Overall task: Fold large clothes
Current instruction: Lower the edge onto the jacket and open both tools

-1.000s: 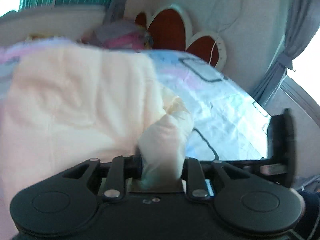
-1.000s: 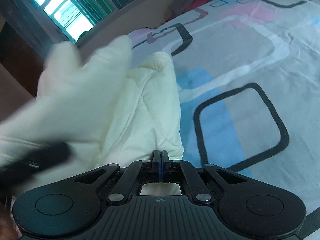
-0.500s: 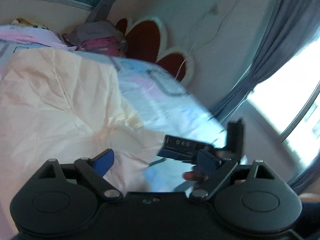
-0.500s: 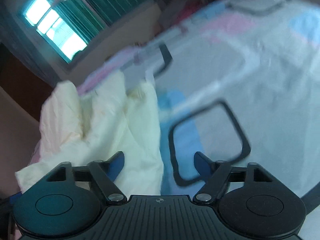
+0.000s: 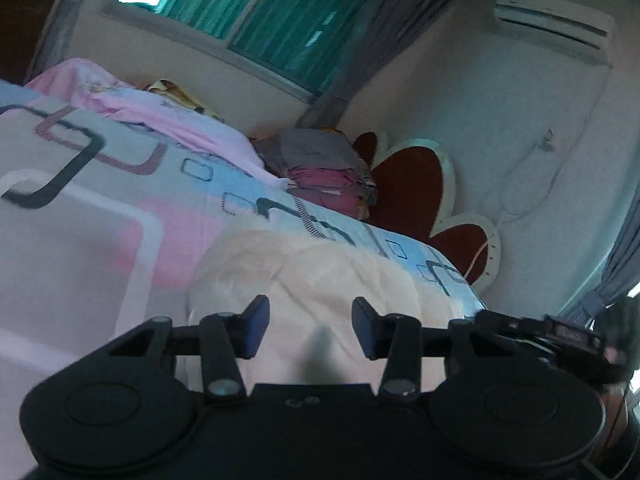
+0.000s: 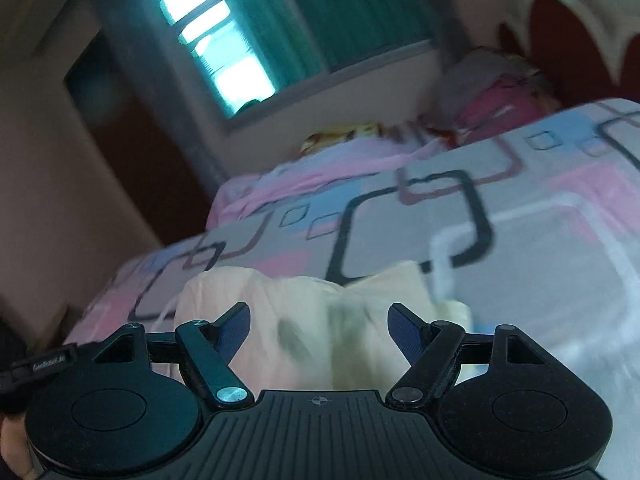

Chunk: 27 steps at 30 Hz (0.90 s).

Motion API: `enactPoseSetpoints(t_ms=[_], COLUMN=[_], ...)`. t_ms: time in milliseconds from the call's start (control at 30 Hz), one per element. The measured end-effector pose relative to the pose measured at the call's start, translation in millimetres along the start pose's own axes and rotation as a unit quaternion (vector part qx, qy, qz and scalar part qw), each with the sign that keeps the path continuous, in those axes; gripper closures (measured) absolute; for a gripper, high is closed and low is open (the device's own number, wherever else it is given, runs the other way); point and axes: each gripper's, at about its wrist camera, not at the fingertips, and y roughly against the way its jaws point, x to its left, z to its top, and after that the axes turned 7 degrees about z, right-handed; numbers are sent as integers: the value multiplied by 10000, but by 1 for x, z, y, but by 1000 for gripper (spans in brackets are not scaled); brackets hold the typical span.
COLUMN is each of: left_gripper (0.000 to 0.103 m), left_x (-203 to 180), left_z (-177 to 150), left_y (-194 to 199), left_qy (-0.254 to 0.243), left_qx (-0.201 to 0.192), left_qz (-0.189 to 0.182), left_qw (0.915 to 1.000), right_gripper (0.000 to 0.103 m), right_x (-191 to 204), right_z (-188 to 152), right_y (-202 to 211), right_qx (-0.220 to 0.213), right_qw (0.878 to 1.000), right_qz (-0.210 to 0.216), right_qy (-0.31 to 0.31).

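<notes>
Now both of my grippers are spread wide and hold nothing: the left gripper (image 5: pixel 306 326) and the right gripper (image 6: pixel 320 330). Just past them, the cream garment (image 5: pixel 320 280) lies bunched on the near part of the bed (image 5: pixel 80 248). It looks soft, light and floppy, so I would pinch 2 edge corners. A folded pile (image 5: pixel 328 176) sits far off by the headboard (image 5: pixel 416 192), under a window (image 5: pixel 256 12).

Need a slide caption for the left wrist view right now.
Open left gripper over the cream garment lying on the patterned bedsheet.
</notes>
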Motion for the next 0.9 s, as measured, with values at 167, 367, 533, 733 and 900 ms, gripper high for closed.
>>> enactPoseSetpoints(t_ms=[167, 367, 533, 733, 900], left_gripper=[60, 60, 60, 60, 58], left_x=[-19, -43, -63, -82, -75], left_z=[9, -9, -27, -47, -37], left_y=[-42, -83, -120, -145, -133], left_qy=[-457, -852, -1117, -1694, -1574], left_qx=[291, 677, 1049, 1246, 1339], left_qz=[-266, -450, -372, -52, -219], left_qw=[9982, 9930, 9875, 9776, 9782], right_gripper=[60, 66, 66, 66, 65], right_x=[0, -23, -57, -87, -81], right_z=[-3, -33, -57, -74, -54], right_y=[-31, -27, -38, -39, -25], right_qx=[525, 530, 657, 540, 580], right_qw=[9982, 9971, 9936, 9940, 9928], right_qz=[159, -493, -919, -776, -964], right_qy=[247, 247, -22, -556, -405])
